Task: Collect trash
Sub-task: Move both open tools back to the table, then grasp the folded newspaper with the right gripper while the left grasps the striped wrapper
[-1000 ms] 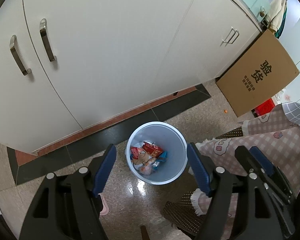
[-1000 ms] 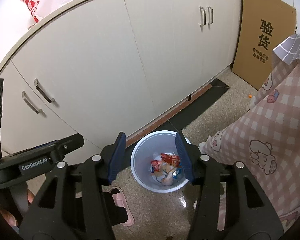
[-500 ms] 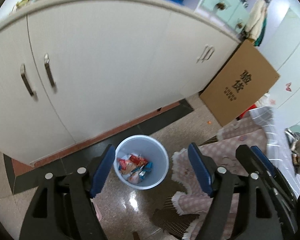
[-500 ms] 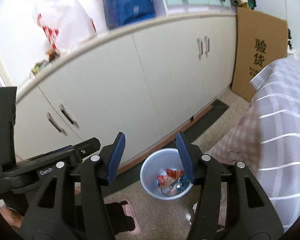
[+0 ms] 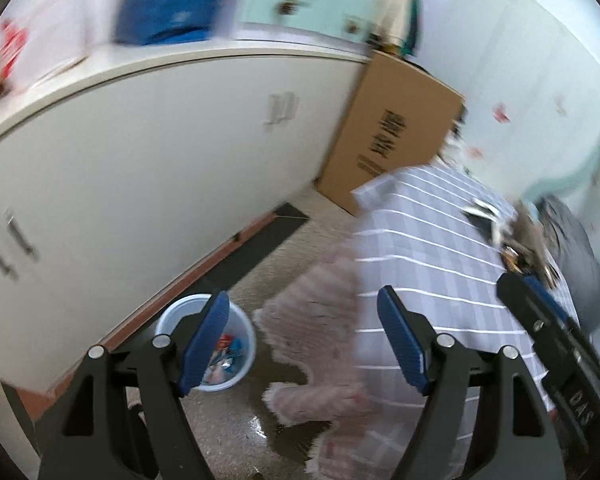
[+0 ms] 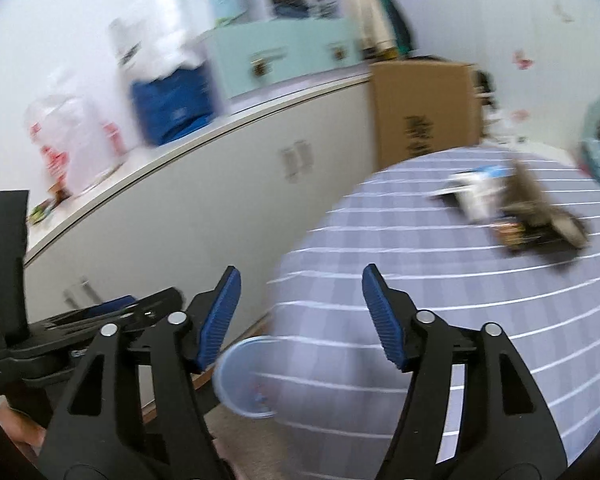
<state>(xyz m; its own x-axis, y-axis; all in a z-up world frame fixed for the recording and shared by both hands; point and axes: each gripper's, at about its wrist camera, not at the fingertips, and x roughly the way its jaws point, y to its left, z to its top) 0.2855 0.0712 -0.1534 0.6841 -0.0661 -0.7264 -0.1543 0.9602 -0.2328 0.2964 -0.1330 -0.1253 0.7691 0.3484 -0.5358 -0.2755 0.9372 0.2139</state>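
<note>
Grippers: two; left gripper (image 5: 302, 336) and right gripper (image 6: 300, 316), both spread wide, holding nothing.
Bin: one pale blue trash bin (image 5: 244, 360) with wrappers, on the floor below-left of the left gripper.
Trash: blurred cluster (image 6: 536, 216) on striped bedcover (image 6: 460, 300), ahead-right.
Change: views have swung up from the bin toward the bed.

A long run of white cabinets (image 5: 140, 168) stood along the wall before me, mint-green drawers (image 6: 284, 56) sitting on their counter. A tall cardboard box (image 5: 396, 136) leaned at the cabinets' far end. To my right lay a bed under a lavender striped cover (image 6: 460, 288). The floor (image 5: 228, 428) was speckled tile, glossy in daylight.
</note>
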